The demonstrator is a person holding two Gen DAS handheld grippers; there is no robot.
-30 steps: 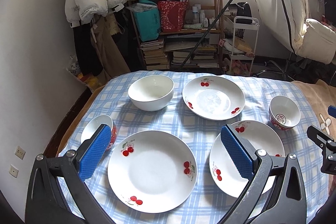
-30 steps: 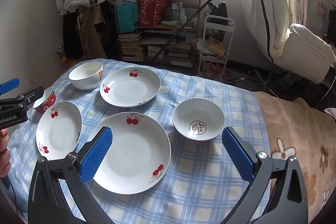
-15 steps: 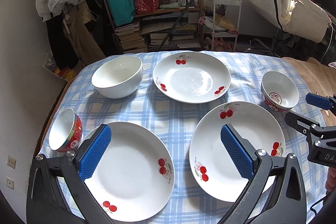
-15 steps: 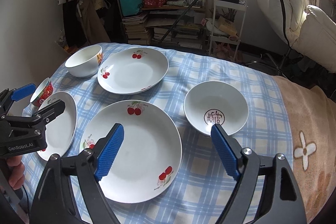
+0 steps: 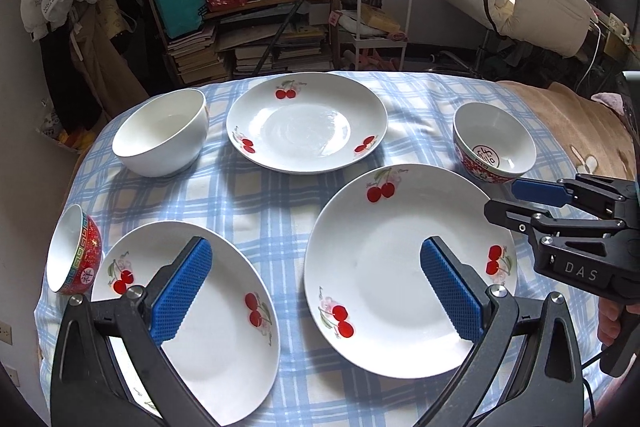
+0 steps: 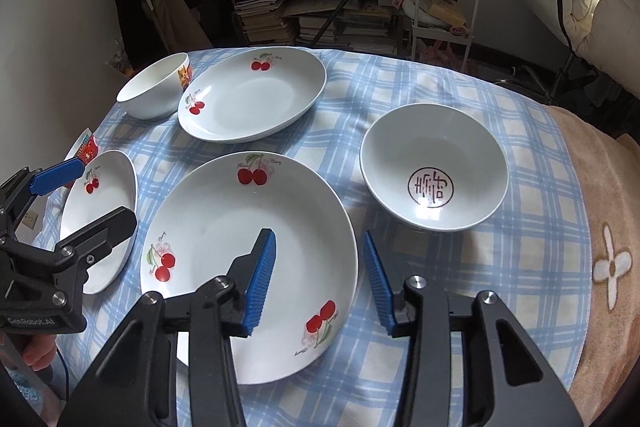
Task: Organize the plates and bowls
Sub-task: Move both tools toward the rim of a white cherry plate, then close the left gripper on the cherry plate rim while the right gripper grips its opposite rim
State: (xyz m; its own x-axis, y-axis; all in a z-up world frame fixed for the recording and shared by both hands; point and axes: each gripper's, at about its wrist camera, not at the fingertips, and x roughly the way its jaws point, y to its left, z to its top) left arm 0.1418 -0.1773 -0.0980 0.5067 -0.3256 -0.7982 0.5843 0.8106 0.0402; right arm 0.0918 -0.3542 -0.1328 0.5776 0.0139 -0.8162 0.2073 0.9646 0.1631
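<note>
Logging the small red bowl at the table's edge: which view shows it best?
The left wrist view. There the red bowl shows whole, lying tilted beside a cherry plate, its red patterned outside and white inside both visible. In the right wrist view only a sliver of it shows, behind the left tongs.

A blue-checked cloth (image 5: 272, 203) covers the bench. On it lie three cherry-patterned plates (image 5: 404, 267), a plain white bowl (image 5: 160, 135) and two red-sided bowls (image 5: 494, 147), none touching. A tan blanket (image 6: 600, 227) drapes one end.
</note>
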